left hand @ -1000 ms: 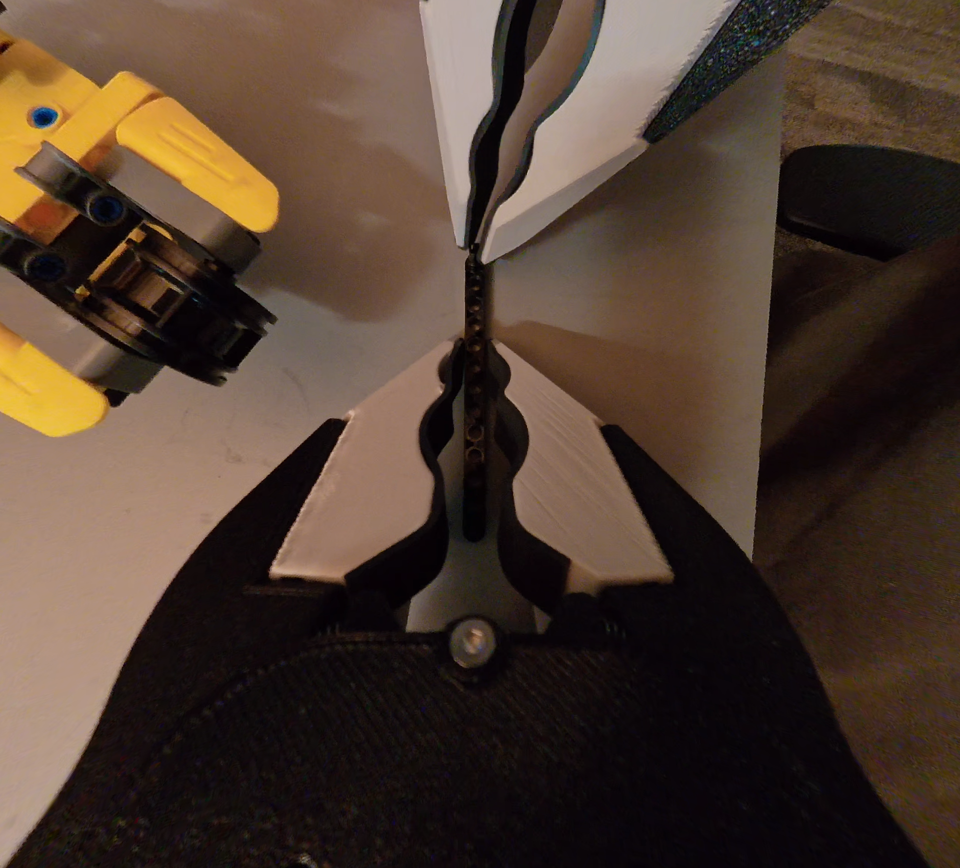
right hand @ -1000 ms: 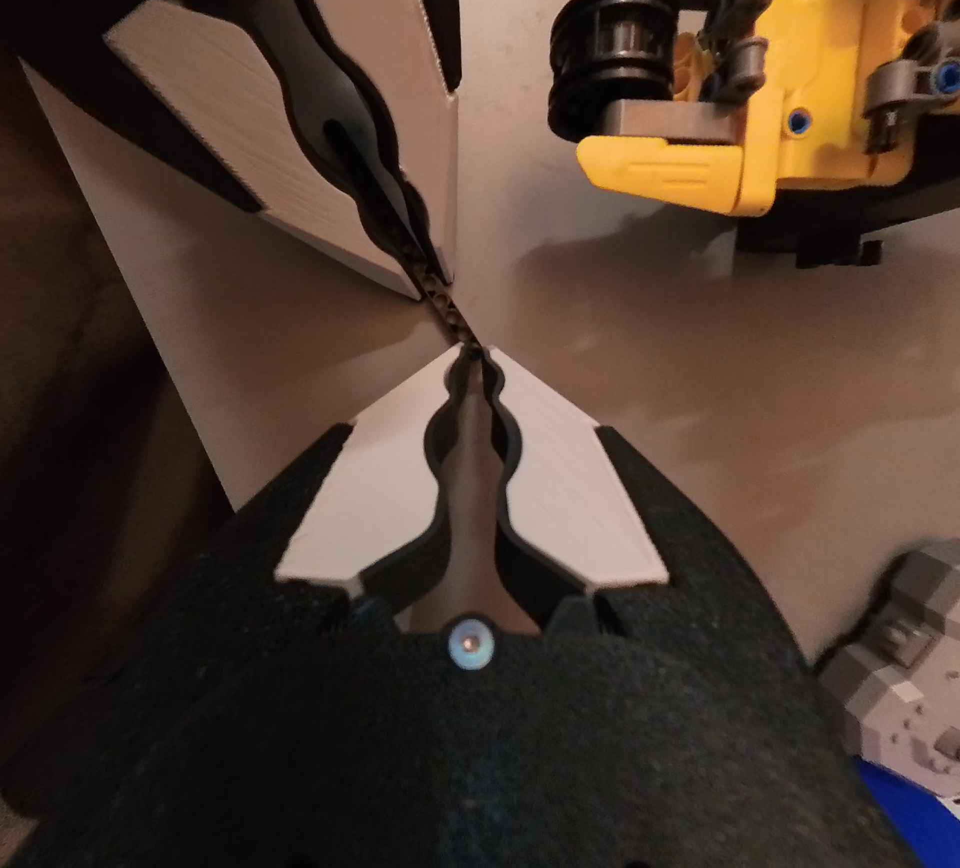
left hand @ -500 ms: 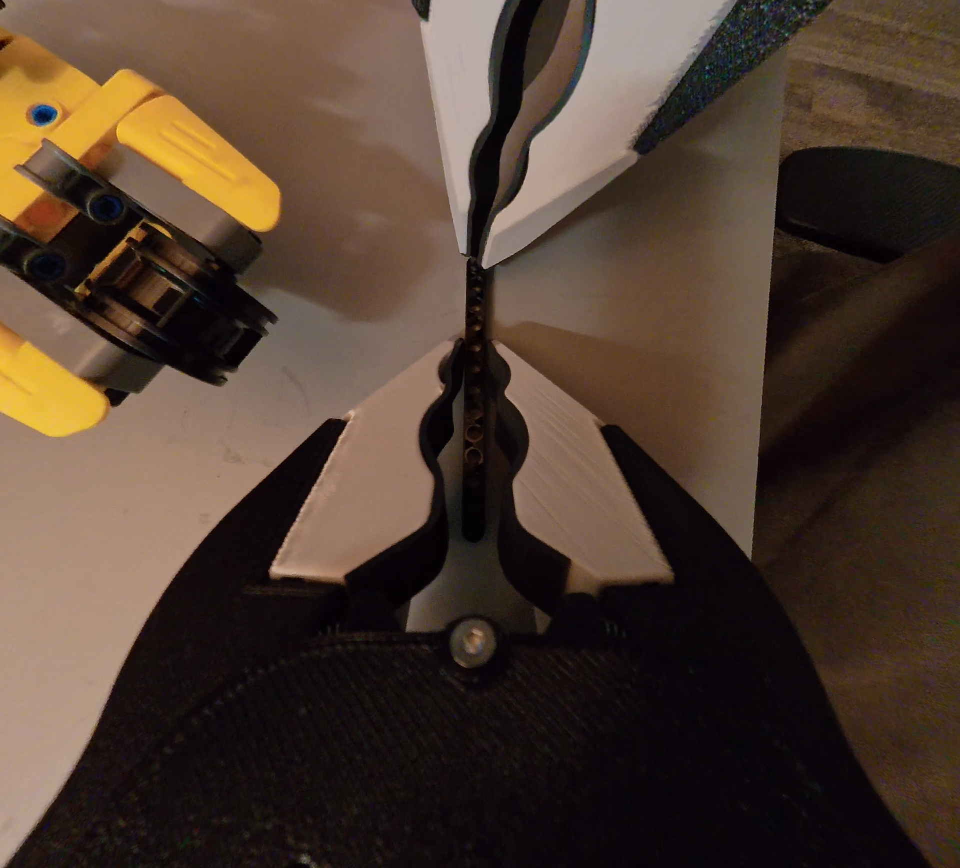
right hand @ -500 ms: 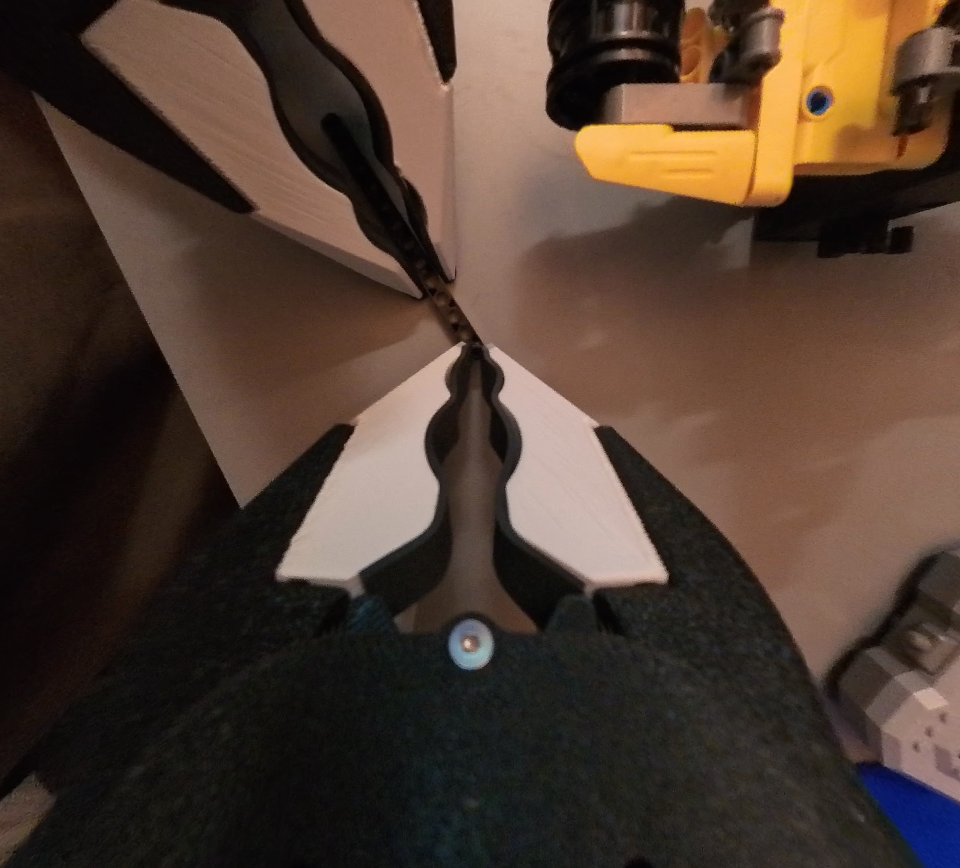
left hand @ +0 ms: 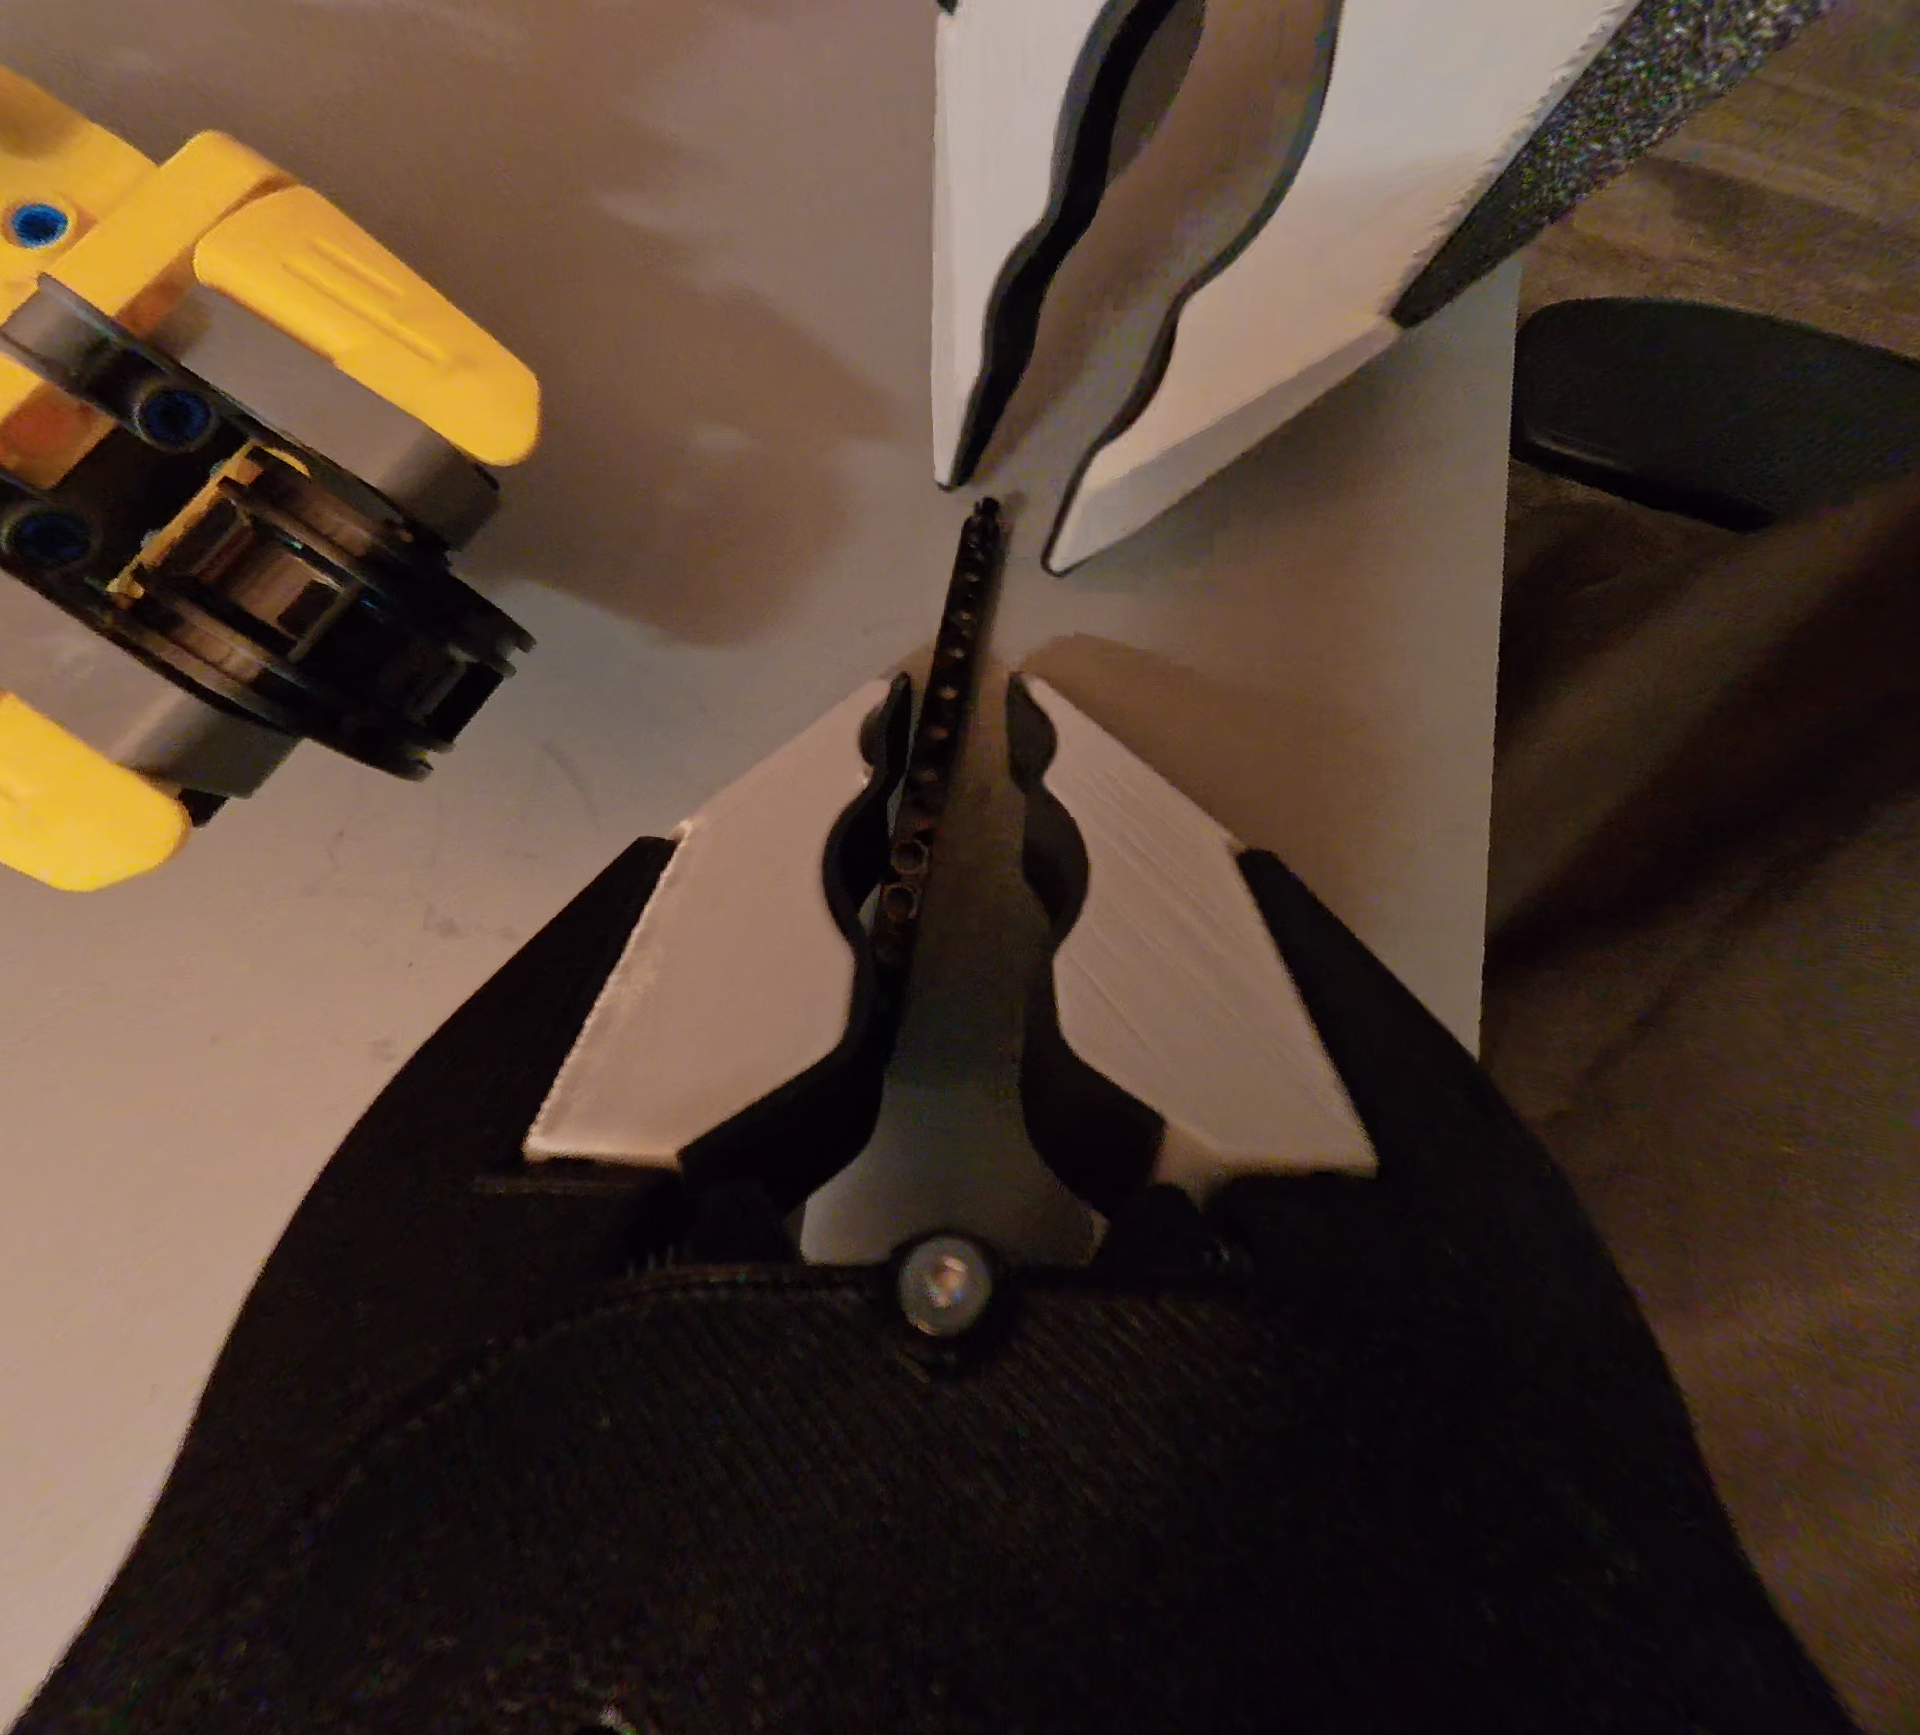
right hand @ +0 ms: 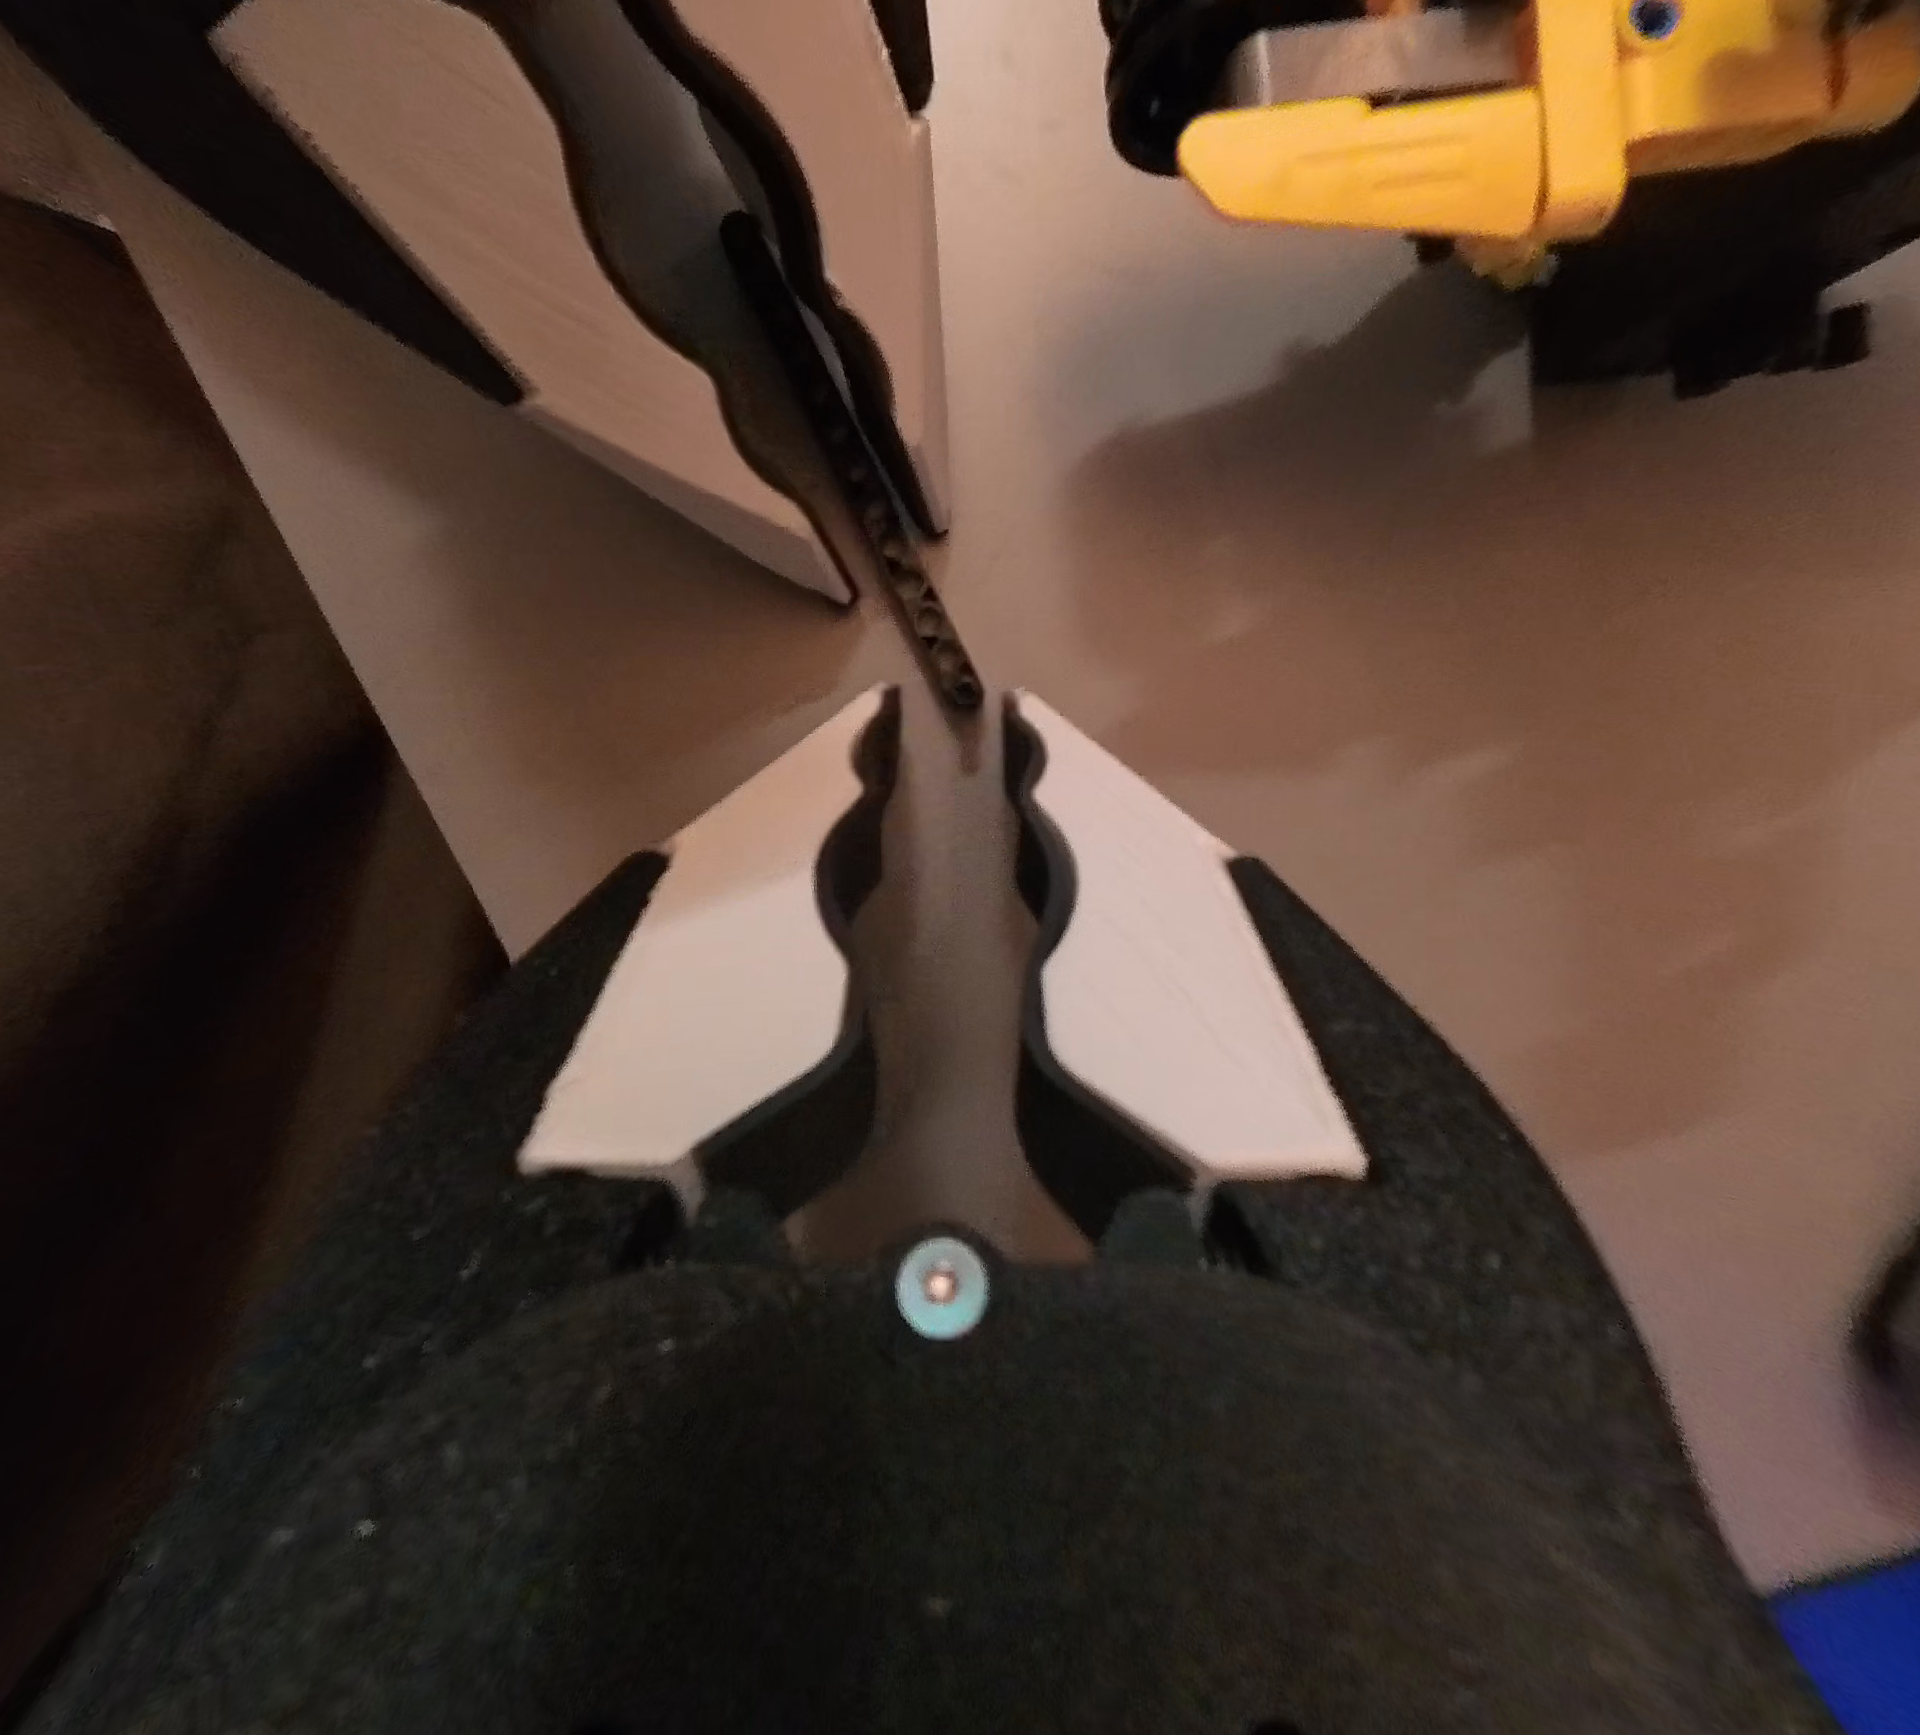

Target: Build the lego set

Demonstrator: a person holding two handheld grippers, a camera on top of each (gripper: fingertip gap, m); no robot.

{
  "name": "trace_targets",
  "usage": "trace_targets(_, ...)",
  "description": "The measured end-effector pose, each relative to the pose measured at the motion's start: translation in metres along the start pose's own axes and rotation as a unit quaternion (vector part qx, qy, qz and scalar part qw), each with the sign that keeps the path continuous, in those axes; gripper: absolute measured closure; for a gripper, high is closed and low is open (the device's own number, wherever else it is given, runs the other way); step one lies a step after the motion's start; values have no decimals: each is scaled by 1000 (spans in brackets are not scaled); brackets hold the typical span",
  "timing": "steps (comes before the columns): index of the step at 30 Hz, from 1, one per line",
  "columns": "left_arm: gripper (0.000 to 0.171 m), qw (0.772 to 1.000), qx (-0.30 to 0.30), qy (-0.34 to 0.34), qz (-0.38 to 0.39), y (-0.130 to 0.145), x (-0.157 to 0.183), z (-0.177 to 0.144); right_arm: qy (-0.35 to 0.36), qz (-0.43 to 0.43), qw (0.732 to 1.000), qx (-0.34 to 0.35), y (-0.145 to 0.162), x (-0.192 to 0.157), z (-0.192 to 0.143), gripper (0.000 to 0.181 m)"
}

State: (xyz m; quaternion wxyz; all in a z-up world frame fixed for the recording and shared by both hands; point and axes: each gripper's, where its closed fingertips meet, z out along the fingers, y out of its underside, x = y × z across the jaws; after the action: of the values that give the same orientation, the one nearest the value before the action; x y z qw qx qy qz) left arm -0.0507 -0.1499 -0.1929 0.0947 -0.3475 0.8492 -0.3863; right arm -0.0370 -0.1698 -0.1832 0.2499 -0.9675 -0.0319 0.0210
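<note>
Fingers [right hand: 878,750] now parted off beam [right hand: 925,625]

- The left wrist view looks steeply down along its own fingers [left hand: 769,906] at the pale counter [left hand: 665,210], very near, its edge just right of them.
- The right wrist view also looks down along its own fingers [right hand: 1174,937], equally near, with the counter's [right hand: 1351,646] edge to their left.
- The two cameras face one another: each sees the other gripper just beyond its fingertips.
- Both share the thin black perforated beam [left hand: 951,709] [right hand: 940,636] between the tips and the yellow brick-built model [left hand: 239,459] [right hand: 1455,75] off to one side.
</note>
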Motion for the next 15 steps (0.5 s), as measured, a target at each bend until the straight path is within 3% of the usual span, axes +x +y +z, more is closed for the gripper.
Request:
trace_targets(6, 150, 1000, 5, 0, 8, -1, 2, -1, -14, 74, 991, 106, -13, 15, -23, 158)
trace_targets(11, 145, 999, 48, -12, 22, -11, 1, -10, 47, 68, 978, 189, -22, 45, -40, 165)
trace_targets(15, 139, 993, 118, -14, 5, -28, -8, -33, 169, 55, 959, 223, -23, 91, -50, 167)
